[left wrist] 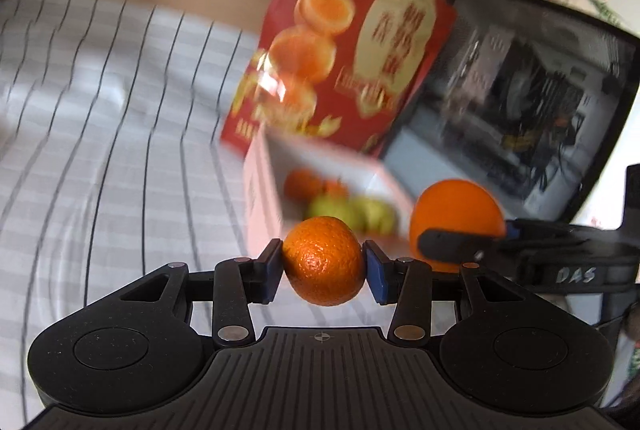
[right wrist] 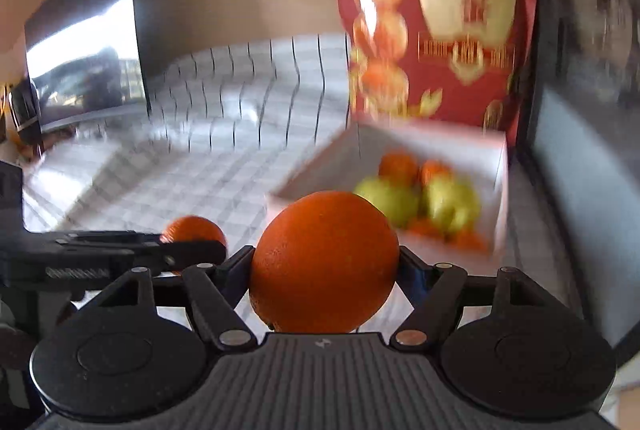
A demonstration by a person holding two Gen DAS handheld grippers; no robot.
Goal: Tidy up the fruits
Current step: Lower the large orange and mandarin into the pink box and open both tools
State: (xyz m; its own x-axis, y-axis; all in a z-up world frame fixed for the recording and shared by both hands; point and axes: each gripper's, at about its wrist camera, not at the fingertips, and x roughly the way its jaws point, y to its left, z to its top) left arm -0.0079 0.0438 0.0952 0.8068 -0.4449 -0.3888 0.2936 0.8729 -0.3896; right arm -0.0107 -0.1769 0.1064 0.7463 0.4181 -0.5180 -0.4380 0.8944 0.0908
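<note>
My left gripper [left wrist: 323,266] is shut on a small mandarin [left wrist: 323,260] and holds it above the striped cloth, short of the white box [left wrist: 260,181]. My right gripper [right wrist: 325,266] is shut on a large orange [right wrist: 325,262]; that orange also shows in the left wrist view [left wrist: 456,205]. The small mandarin shows at the left in the right wrist view [right wrist: 194,228]. The white box [right wrist: 500,189] holds several oranges [right wrist: 398,167] and green fruits [right wrist: 390,199]. Its red printed lid [right wrist: 436,21] stands open behind it.
A white cloth with dark stripes [left wrist: 100,109] covers the table. A black glass-sided case [left wrist: 520,101] stands right of the box. A brown wall lies behind. A dark screen [right wrist: 84,57] stands at the far left in the right wrist view.
</note>
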